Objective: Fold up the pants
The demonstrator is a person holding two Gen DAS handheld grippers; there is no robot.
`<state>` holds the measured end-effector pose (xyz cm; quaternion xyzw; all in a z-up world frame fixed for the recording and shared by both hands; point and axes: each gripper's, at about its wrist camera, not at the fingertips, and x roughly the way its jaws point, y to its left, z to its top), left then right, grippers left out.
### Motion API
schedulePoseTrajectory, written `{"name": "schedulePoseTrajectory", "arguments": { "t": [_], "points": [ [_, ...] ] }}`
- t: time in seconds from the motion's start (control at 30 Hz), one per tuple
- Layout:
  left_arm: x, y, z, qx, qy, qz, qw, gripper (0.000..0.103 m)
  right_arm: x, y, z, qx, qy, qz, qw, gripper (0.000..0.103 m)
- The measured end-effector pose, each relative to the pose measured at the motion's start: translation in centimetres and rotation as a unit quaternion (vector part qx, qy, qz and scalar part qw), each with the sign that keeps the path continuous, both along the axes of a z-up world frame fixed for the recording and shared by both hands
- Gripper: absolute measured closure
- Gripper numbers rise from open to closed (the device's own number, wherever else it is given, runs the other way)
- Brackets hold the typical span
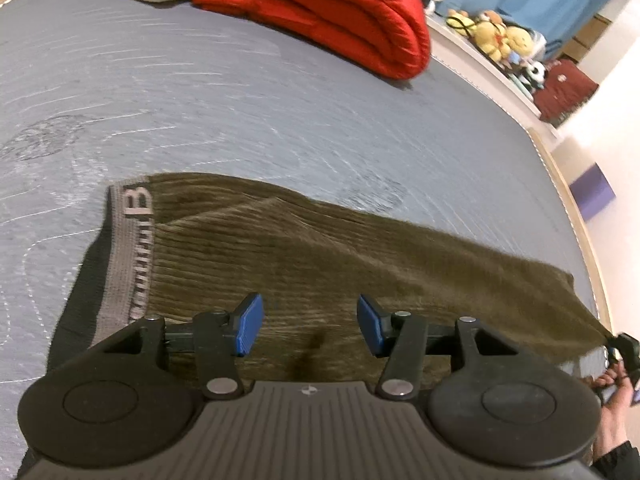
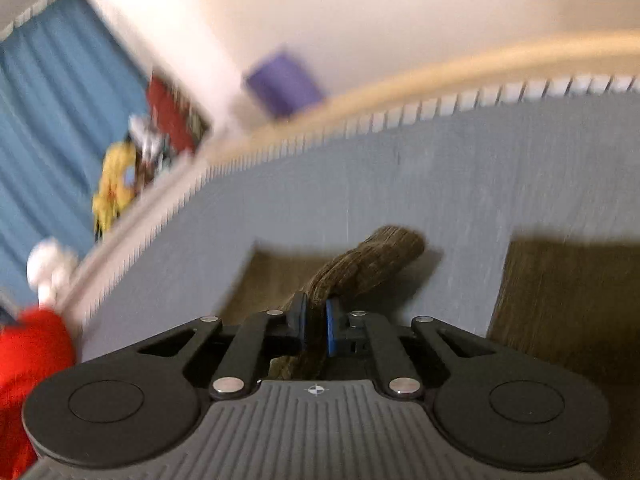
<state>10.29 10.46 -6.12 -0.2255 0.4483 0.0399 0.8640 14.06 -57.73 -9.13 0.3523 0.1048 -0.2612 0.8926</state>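
**Fold pants: carrying the leg end**

Left wrist view: The olive corduroy pants (image 1: 320, 248) lie flat on the grey mattress (image 1: 240, 100), waistband (image 1: 128, 256) at the left, leg running right. The left gripper (image 1: 310, 326) hovers over the cloth with jaws apart, nothing between them. At the far right edge, the right gripper (image 1: 624, 350) pinches the leg end.

Right wrist view: The right gripper (image 2: 316, 328) is clamped on a bunched fold of the leg hem (image 2: 376, 260); more fabric lies flat at the right.

Procedure: probably pin the cloth near the waistband with the left gripper, then carry the hem toward the waistband, keeping edges aligned and tension even to avoid wrinkles.
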Motion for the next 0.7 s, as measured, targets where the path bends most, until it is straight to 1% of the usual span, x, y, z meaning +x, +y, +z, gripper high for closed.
{"name": "schedulePoseTrajectory", "arguments": {
  "t": [0.03,0.07,0.1,0.13,0.17,0.2,0.23,0.33,0.4,0.47,0.5,0.57,0.6,0.63,0.67,0.7],
  "points": [
    [0.0,0.2,0.0,0.0,0.0,0.001,1.0,0.046,-0.3,0.0,1.1,-0.012,-0.01,-0.018,1.0,0.095],
    [-0.1,0.4,0.1,0.001,0.0,0.002,1.0,0.046,-0.3,-0.1,1.6,-0.021,-0.005,-0.033,0.999,0.095],
    [-0.1,0.5,0.2,0.002,0.0,0.001,1.0,0.046,0.1,-0.2,2.0,-0.025,0.013,-0.04,0.999,0.093],
    [-0.1,0.6,0.3,0.001,-0.002,0.0,1.0,0.046,0.8,-0.3,2.0,-0.021,0.042,-0.037,0.998,0.084],
    [-0.2,0.6,0.4,0.001,-0.003,0.0,1.0,0.046,1.8,-0.5,1.7,-0.01,0.09,-0.028,0.995,0.076],
    [-0.3,0.7,0.5,0.001,-0.005,0.002,1.0,0.046,2.3,-0.5,1.3,-0.002,0.118,-0.018,0.993,0.061],
    [-0.3,0.8,0.6,0.001,-0.006,0.004,1.0,0.046,2.2,-0.3,1.0,0.0,0.128,-0.021,0.992,0.058],
    [-0.2,1.8,0.8,0.001,-0.013,0.016,0.9998,0.046,1.4,0.5,1.2,-0.021,0.147,-0.061,0.987,0.055],
    [-0.1,3.1,0.7,0.006,-0.015,0.029,0.9994,0.046,1.1,1.5,1.7,-0.034,0.135,-0.059,0.989,0.055],
    [0.0,4.7,-0.1,0.01,-0.008,0.04,0.9991,0.046,0.5,3.0,2.5,-0.062,0.117,-0.035,0.991,0.055],
    [0.1,5.4,-0.7,0.008,-0.001,0.04,0.9991,0.046,0.2,4.1,3.0,-0.079,0.101,-0.013,0.992,0.055],
    [0.3,7.0,-2.6,0.005,0.025,0.042,0.9988,0.046,0.1,5.7,4.0,-0.103,0.079,0.035,0.991,0.053],
    [0.4,7.7,-4.0,0.006,0.048,0.041,0.998,0.046,0.1,6.5,4.5,-0.112,0.069,0.055,0.99,0.051],
    [0.5,8.3,-5.5,0.011,0.076,0.039,0.9963,0.054,-0.3,7.2,5.1,-0.119,0.061,0.071,0.988,0.051],
    [0.3,8.9,-6.6,0.015,0.087,0.034,0.9955,0.063,-0.5,7.8,5.6,-0.125,0.052,0.086,0.987,0.051],
    [0.0,9.2,-6.7,0.022,0.078,0.029,0.9963,0.07,-0.9,8.2,6.2,-0.127,0.046,0.094,0.986,0.05]
  ]
}}
